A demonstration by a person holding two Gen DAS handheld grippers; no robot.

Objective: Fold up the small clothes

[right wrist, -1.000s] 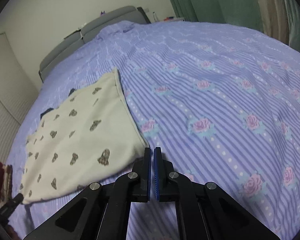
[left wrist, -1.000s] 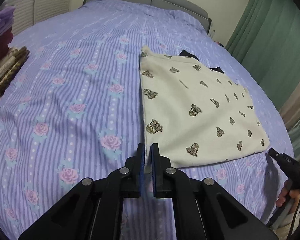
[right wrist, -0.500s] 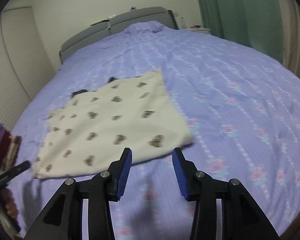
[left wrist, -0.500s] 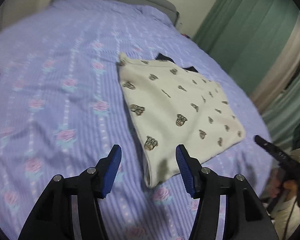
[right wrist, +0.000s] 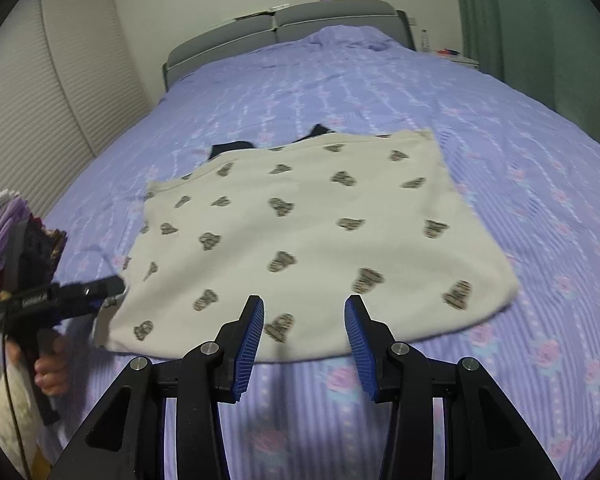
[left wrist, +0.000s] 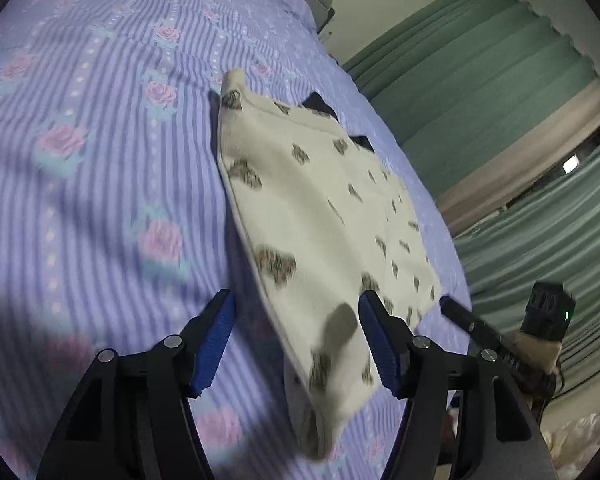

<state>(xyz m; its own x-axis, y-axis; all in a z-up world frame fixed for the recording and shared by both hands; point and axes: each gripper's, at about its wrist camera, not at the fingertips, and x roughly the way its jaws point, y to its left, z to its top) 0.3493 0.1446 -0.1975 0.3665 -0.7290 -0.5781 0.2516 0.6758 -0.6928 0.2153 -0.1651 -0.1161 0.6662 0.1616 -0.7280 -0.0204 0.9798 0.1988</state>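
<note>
Garment (right wrist: 320,236), cream with dark animal prints, lies folded flat on a bed (right wrist: 520,120) as two grippers hang over its near edge, both released and holding nothing. Right gripper (right wrist: 304,332) has its blue-padded fingers (right wrist: 250,332) spread wide above that edge, near the middle of the cloth; whether the tips touch the fabric cannot be told. Left gripper (left wrist: 296,336) is likewise spread, its pads on either side of the garment's near left corner (left wrist: 328,412), which looks slightly raised and blurred. In the right wrist view the left gripper (right wrist: 114,286) shows as a black tool at that same corner, held by a hand (right wrist: 50,368). Black fabric (right wrist: 232,147) peeks out from beneath the garment's far edge. Beyond the garment, the purple striped, rose-patterned cover runs up to a grey headboard (right wrist: 276,28). Green curtains (left wrist: 480,92) hang to the garment's right, and a pile of clothes (right wrist: 8,240) sits to its left.
</note>
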